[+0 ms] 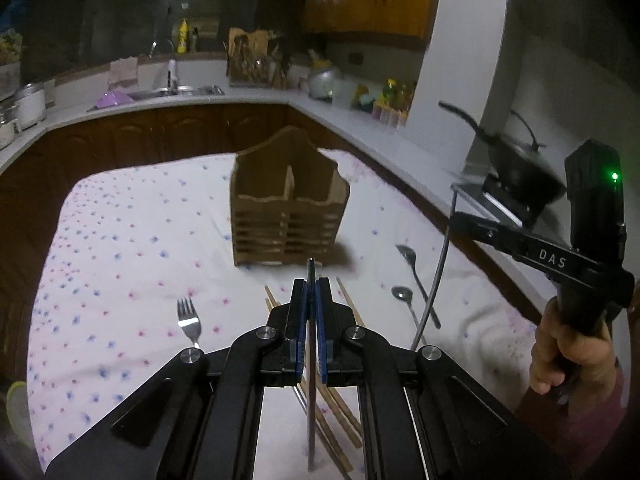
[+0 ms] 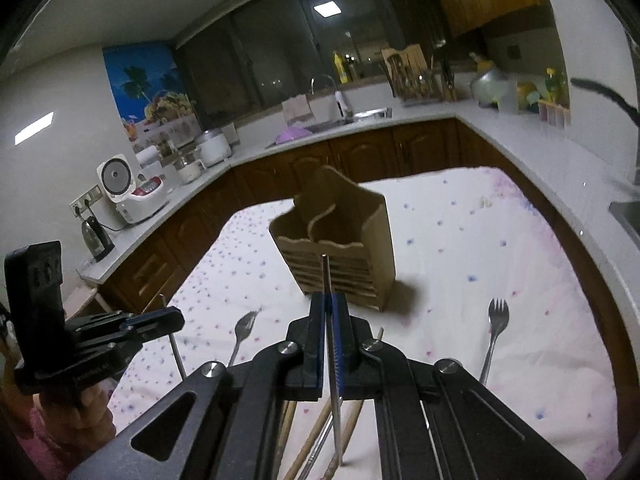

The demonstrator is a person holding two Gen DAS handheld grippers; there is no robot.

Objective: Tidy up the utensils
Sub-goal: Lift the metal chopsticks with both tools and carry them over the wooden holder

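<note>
Steel chopsticks, one apiece: your left gripper (image 1: 311,300) clenches a thin metal chopstick (image 1: 311,420), your right gripper (image 2: 330,312) another (image 2: 327,276), both above the floral cloth (image 1: 120,240), near the slatted wooden utensil holder (image 1: 288,200).

Metal rod (image 1: 311,420) held by left gripper (image 1: 311,292): middle hidden between the fingers.
Wooden chopsticks (image 1: 340,420): partly covered by that gripper.
Holder (image 1: 288,204): blurred; contents cannot be told.
Pan (image 1: 520,168) right of holder: blurred.

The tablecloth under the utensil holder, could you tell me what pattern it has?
The tablecloth is white with small pink and blue dots, clearest in the left wrist view.
</note>
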